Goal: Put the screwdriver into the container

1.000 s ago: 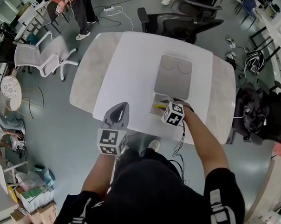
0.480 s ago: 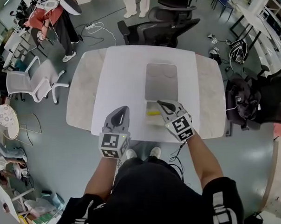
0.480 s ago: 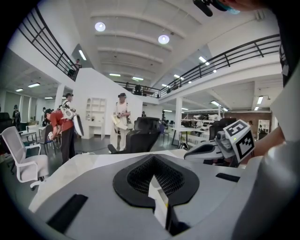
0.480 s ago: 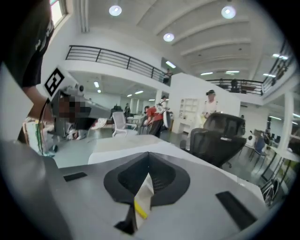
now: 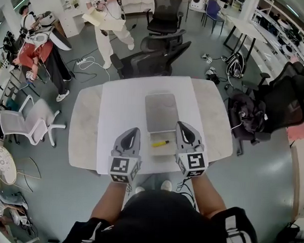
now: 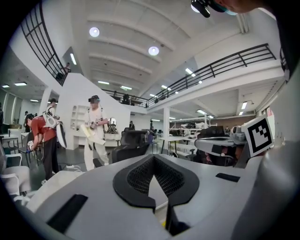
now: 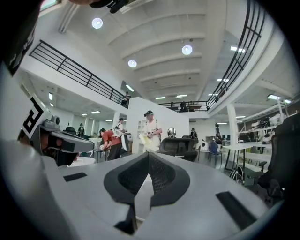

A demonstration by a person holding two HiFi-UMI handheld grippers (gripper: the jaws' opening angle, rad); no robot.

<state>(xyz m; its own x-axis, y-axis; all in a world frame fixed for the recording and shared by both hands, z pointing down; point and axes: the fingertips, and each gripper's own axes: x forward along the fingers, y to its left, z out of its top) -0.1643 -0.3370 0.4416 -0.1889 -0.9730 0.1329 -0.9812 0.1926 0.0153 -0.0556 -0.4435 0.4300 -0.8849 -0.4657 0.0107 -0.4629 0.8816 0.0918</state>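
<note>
A yellow screwdriver lies inside a shallow clear container at the near edge of the white table. A flat grey lid rests just behind the container. My right gripper hovers right of the container, apart from the screwdriver, jaws shut and holding nothing. To the container's left, my left gripper is also shut and holds nothing. In the left gripper view and the right gripper view the dark pads meet at their tips.
Black office chairs stand beyond the table's far side. A black chair with bags is at the right, a white chair at the left. Several people stand at the back left.
The right gripper, which held the screwdriver over the container, has let it go and drawn back to the right. The screwdriver now lies in the container. The left gripper has barely moved.
</note>
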